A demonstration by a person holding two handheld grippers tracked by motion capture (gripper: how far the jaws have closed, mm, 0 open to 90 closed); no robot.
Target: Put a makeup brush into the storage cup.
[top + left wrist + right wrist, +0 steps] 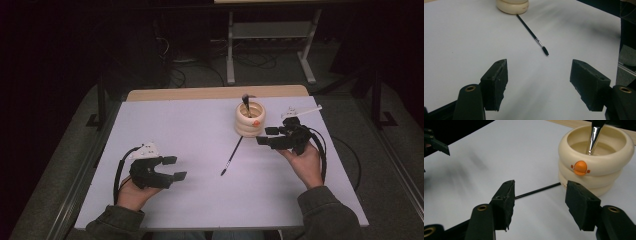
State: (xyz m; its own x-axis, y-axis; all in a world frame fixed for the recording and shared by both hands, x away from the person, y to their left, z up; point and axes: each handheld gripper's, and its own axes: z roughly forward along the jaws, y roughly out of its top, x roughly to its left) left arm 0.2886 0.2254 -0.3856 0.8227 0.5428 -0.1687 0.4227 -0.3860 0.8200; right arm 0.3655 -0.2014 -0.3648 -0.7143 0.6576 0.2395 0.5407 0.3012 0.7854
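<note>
A cream ribbed cup (250,120) with an orange knob stands at the table's far right of centre, and a brush (246,102) stands in it. On the white tabletop a thin black brush (232,156) lies slanting from the cup's foot toward me. My right gripper (265,136) is open just right of the cup, pointing left. In the right gripper view its jaws (540,195) stand apart over the lying brush's handle (537,190), beside the cup (596,167). My left gripper (176,168) rests open at the near left. The brush tip (545,51) lies ahead of it.
The white table surface (175,125) has a wooden strip (215,92) along its far edge. Beyond it stands a metal frame (270,35) with cables on the dark floor. A cable (350,160) trails off the table's right side.
</note>
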